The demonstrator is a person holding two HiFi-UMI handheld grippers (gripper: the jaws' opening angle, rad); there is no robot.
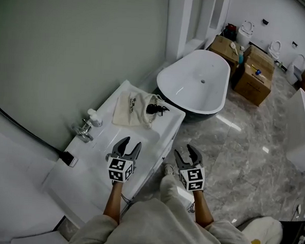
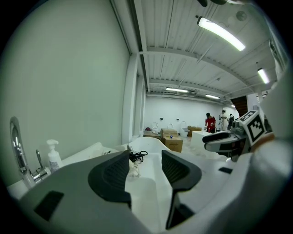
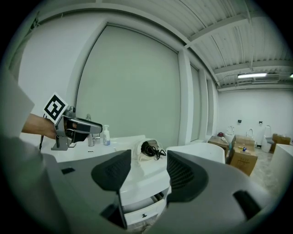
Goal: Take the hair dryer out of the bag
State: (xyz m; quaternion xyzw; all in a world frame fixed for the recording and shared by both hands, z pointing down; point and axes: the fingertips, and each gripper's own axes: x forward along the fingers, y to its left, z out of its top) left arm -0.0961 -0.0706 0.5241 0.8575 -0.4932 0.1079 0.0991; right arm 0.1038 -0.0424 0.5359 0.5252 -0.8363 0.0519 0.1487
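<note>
At the far left of the counter point(image 1: 165, 126), a tap point(image 1: 82, 130) and a bottle point(image 1: 95, 118) stand near the wall. A wide sweep by the left gripper point(image 1: 131, 142) could knock the bottle over. That claw hovers over the counter's near part with its jaws well apart and nothing between them.

The bag point(image 1: 132, 108) lies flat further along the counter, well ahead of both claws. Its mouth faces right, and the black dryer point(image 1: 154, 109) shows there with its cord point(image 1: 164, 109) spilling out toward the edge. The bag is limp cloth, so a pull on the dryer alone would likely drag the whole bag along rather than free it. One claw probably needs to pin the cloth. The loose cord could catch on the drawstring, or it could be pinched instead of the body, leaving the dryer dangling. The mouth sits close to the counter's right edge, so a slip there could drop the dryer toward the floor or the tub point(image 1: 196, 85).

The right gripper point(image 1: 185, 151), off the counter's front edge, is likewise wide open and empty.

As for writing, the bag carries a small dark print that is too small to read. The bottle's label is unreadable, each claw's cube shows only square markers, and the boxes point(image 1: 253, 78) at far right show no legible text.
</note>
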